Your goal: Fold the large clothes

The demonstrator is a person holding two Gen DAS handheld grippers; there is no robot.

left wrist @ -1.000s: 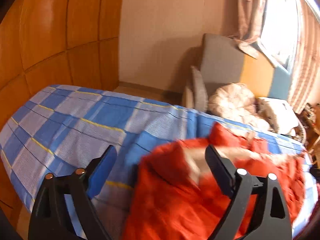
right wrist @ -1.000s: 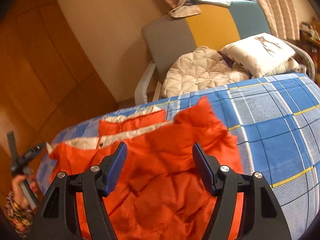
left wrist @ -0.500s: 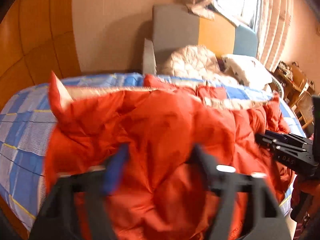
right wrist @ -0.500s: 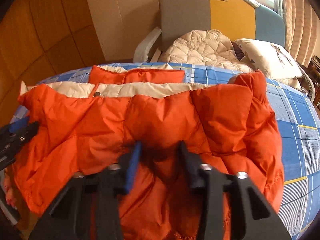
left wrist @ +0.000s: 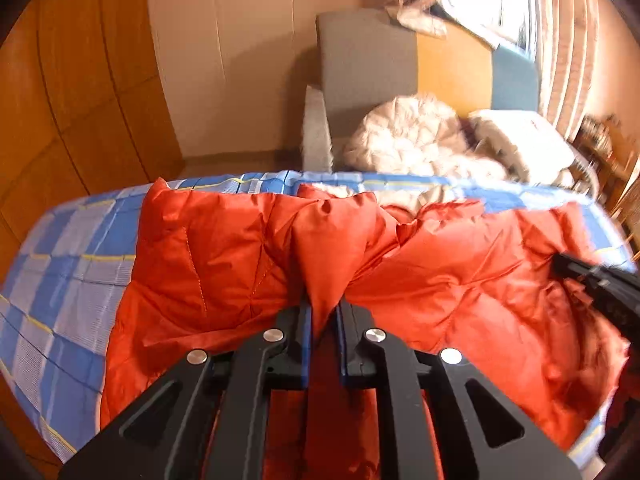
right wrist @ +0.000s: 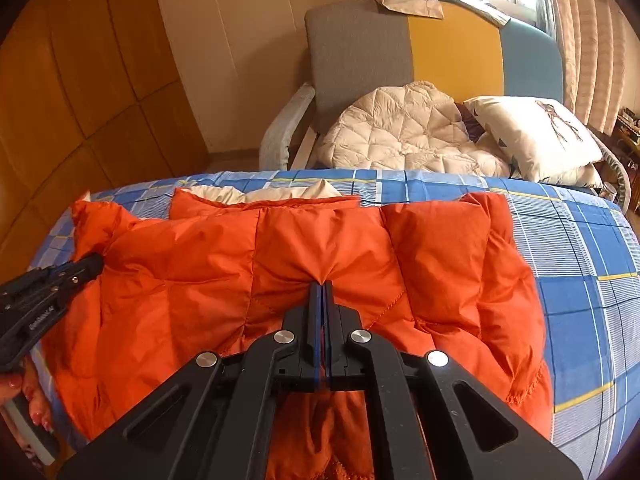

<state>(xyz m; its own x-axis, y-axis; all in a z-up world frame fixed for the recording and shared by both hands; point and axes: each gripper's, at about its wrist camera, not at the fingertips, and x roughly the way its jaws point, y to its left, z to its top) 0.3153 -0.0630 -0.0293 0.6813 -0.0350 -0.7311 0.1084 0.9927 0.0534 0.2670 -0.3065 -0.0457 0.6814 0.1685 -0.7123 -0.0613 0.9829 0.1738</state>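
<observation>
An orange quilted down jacket (left wrist: 224, 256) with a cream lining lies spread across a bed; it also shows in the right wrist view (right wrist: 192, 264). My left gripper (left wrist: 322, 312) is shut on a pinched fold of the jacket near its front edge. My right gripper (right wrist: 322, 292) is shut on another fold of the jacket. The right gripper shows at the right edge of the left wrist view (left wrist: 600, 284), and the left gripper at the left edge of the right wrist view (right wrist: 52, 284), touching the jacket's left side.
The bed has a blue checked sheet (right wrist: 580, 264) with yellow lines. Behind it stands an armchair (right wrist: 360, 56) holding a cream quilted jacket (right wrist: 404, 136) and a white pillow (right wrist: 536, 132). Wooden wall panels (right wrist: 80, 88) are on the left, a curtained window on the right.
Both grippers were open above the jacket a second ago. They have come down and closed, each pinching a fold of the orange jacket.
</observation>
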